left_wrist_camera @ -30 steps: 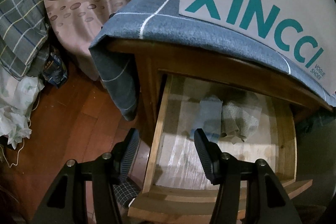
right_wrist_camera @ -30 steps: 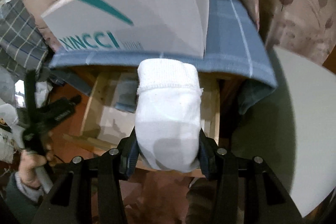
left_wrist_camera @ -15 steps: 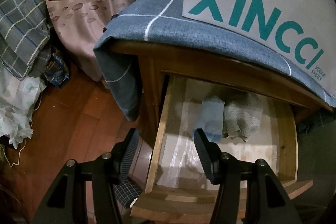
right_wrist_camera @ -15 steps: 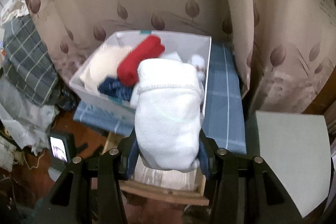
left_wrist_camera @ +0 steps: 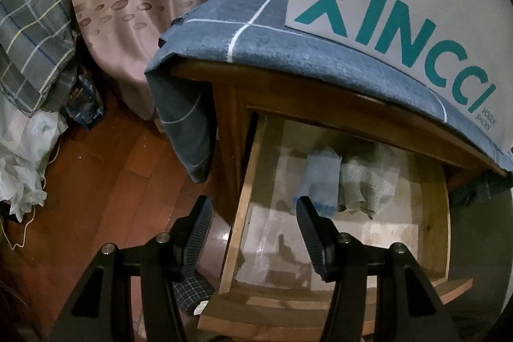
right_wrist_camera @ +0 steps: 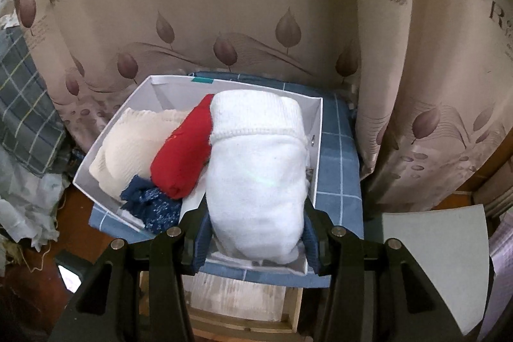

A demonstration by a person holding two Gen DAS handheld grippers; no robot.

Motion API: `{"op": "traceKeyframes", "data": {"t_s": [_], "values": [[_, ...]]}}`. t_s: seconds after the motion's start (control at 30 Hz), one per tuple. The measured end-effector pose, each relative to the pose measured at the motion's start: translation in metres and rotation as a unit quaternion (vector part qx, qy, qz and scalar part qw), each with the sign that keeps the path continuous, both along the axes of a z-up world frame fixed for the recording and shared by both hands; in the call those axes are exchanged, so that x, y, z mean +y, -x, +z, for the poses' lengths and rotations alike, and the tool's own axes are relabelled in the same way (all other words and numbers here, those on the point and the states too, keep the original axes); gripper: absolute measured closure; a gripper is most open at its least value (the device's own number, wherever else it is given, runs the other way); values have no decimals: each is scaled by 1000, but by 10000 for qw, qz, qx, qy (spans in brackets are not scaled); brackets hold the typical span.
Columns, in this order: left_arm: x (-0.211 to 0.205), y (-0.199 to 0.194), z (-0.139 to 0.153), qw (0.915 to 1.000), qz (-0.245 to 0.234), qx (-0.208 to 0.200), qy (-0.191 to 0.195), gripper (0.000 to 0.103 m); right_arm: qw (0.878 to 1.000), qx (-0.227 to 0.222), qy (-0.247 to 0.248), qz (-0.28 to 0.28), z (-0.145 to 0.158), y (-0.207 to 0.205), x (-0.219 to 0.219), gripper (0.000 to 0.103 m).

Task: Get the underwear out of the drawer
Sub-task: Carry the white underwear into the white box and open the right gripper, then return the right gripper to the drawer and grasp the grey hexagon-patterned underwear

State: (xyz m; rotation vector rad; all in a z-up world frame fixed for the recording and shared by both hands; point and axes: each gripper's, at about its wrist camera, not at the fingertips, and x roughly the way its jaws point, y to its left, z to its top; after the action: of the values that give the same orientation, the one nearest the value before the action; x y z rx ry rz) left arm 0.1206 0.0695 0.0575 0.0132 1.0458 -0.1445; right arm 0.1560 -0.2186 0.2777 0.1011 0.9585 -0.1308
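The right gripper (right_wrist_camera: 255,233) is clamping a rolled white underwear bundle (right_wrist_camera: 256,175) between its two fingers, the roll bulging up and forward past the fingertips. Just ahead of and beneath those fingers, the white box (right_wrist_camera: 315,169) is sitting on the blue checked cloth (right_wrist_camera: 340,169), and the bundle is hanging over the box's near right corner. Left of the fingers inside the box, a red roll (right_wrist_camera: 182,156), a cream piece (right_wrist_camera: 134,143) and a dark blue speckled piece (right_wrist_camera: 150,207) are lying side by side. Below the fingers, a strip of the open drawer (right_wrist_camera: 237,300) is showing.

Over on the other side, the left gripper (left_wrist_camera: 253,234) is hovering with fingers spread wide, gripping nothing. Its right finger is hanging over the open drawer (left_wrist_camera: 247,207), its left finger out over the wooden floor (left_wrist_camera: 96,181). Just beyond the right fingertip, a pale blue folded piece (left_wrist_camera: 315,178) and a grey piece (left_wrist_camera: 365,185) are lying against each other at the back of the drawer. Above them, the box's side is reading XINCCI (left_wrist_camera: 391,31).
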Motion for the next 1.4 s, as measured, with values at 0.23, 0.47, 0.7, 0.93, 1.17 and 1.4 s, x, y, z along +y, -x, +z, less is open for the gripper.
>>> {"op": "traceKeyframes", "data": {"t_s": [0.23,0.47,0.7,0.93,1.17,1.4], "values": [[3,-1,0,10000,38,50,46,47,9994,326,76,-5,-29,-25,0,58],[5,-3,0,9999,92,105,65,47,9986,508,139,-42,-51,-40,0,56],[9,-6,-2,9996,175,174,117,47,9993,349,53,-104,-51,-38,-3,45],[19,-7,-2,9991,329,190,192,47,9989,-106,363,280,-22,7,12,39],[35,-7,3,9976,598,173,293,47,9872,-538,932,1177,-25,80,51,38],[58,-5,7,9938,989,152,482,47,9302,75,2004,3073,-101,116,109,38]]}}
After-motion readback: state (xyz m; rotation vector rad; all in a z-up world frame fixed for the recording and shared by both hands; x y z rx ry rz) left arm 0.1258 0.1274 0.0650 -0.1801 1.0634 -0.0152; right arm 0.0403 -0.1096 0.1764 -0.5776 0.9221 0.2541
